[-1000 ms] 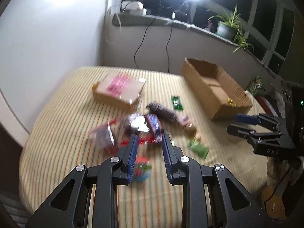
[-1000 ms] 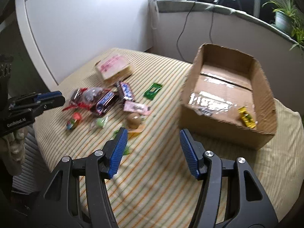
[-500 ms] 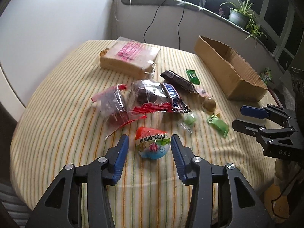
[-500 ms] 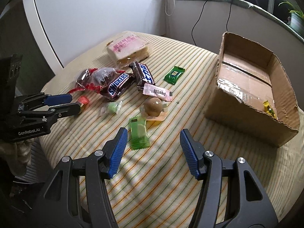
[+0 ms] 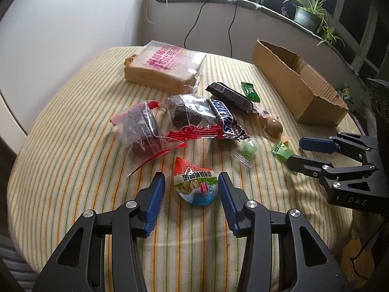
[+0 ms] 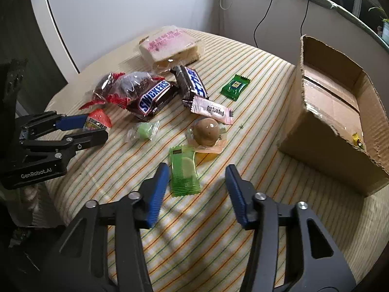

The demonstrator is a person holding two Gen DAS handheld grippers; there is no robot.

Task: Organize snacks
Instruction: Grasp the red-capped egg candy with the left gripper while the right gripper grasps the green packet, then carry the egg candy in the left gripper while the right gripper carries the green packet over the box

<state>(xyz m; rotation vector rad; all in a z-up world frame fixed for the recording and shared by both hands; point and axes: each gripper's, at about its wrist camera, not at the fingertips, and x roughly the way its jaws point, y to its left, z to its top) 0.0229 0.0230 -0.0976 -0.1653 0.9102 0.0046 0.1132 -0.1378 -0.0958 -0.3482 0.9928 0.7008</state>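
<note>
Trouble brewing: left gripper (image 5: 191, 189) spread around jelly cup (image 5: 195, 184) at six o'clock, right gripper (image 6: 197, 182) spread beside green packet (image 6: 183, 171), box (image 6: 313, 143) at three o'clock — slick domes squirting from closing jaws.

The left gripper (image 5: 190, 189) has come down toward the table, its jaws spread from nearly closed to wide, now straddling the jelly cup (image 5: 194, 185). The right gripper (image 6: 197, 187) has swung left from the box (image 6: 340, 121), nearing the green packet (image 6: 183, 172).
</note>
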